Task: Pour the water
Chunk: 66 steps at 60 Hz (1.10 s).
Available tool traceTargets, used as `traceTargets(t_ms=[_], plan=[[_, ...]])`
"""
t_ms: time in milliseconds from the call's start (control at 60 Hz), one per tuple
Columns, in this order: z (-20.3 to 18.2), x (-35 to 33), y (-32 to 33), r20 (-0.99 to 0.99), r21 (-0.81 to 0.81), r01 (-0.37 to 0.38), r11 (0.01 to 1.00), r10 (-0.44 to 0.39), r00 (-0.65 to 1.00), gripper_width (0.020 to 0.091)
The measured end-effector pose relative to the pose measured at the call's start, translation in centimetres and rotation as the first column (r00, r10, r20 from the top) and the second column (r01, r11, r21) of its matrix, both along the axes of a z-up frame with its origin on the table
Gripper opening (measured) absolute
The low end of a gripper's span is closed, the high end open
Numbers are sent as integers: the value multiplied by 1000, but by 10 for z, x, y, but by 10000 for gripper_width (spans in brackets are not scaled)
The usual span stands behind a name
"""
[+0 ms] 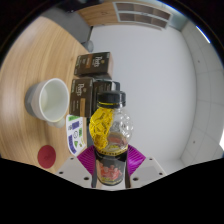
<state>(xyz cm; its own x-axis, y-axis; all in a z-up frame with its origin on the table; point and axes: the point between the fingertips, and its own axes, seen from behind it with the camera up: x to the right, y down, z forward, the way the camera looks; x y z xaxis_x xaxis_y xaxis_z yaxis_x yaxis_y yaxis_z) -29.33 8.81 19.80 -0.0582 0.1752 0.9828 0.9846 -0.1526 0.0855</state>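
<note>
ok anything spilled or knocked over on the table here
Nothing stands out. The bottle is upright, capped, between the gripper fingers. The cup sits upright on the table, and no spill shows around it or the boxes.

tool [111, 168] clamped on yellow bottle [111, 135], white cup [49, 98] on table [40, 50]

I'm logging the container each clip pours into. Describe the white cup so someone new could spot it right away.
Start at the round wooden table, which fills the side away from the pale floor. The white cup stands on it, well off to the side of the bottle held between the gripper fingers. It is the only plain white, open-topped thing there; the dark boxes and red lid nearby are not.
</note>
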Motion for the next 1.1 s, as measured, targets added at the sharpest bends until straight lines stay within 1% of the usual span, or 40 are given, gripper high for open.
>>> traceTargets(t_ms=[50,83,183,217,233,317,333,433,517,617,683,767,817,833,850,883,917,1000,1083,1100], plan=[[12,1,-7,-200,5,28,1000,-27,980,376],[20,5,-8,-335,-16,31,999,-35,942,376],[39,16,-18,-662,-46,65,997,-79,745,378],[40,15,-24,-738,-36,91,995,-88,669,377],[40,22,-20,-775,-57,79,995,-93,625,377],[36,33,-19,-902,-100,62,993,-117,415,378],[36,30,-27,-917,-98,74,992,-119,380,377],[2,45,-13,-970,-154,48,987,-160,183,376],[-25,55,-10,-979,-178,36,983,-181,97,377],[-59,58,-6,-975,-221,1,975,-221,4,376],[-78,60,-8,-972,-234,-16,972,-235,-19,376],[-97,61,-11,-971,-240,-35,970,-241,-8,377],[-115,60,-14,-963,-267,-34,963,-268,-16,378],[-116,60,-15,-961,-274,-35,961,-275,-22,388],[-112,60,-14,-969,-243,-37,969,-245,-30,390],[-116,60,-17,-970,-240,-36,970,-241,-30,389],[-113,63,-21,-972,-232,-42,972,-233,-19,402],[-114,61,-20,-975,-220,-50,974,-221,-17,478],[-118,62,-22,-966,-256,-47,966,-257,-24,553],[-120,62,-23,-963,-268,-44,962,-269,-22,593]])
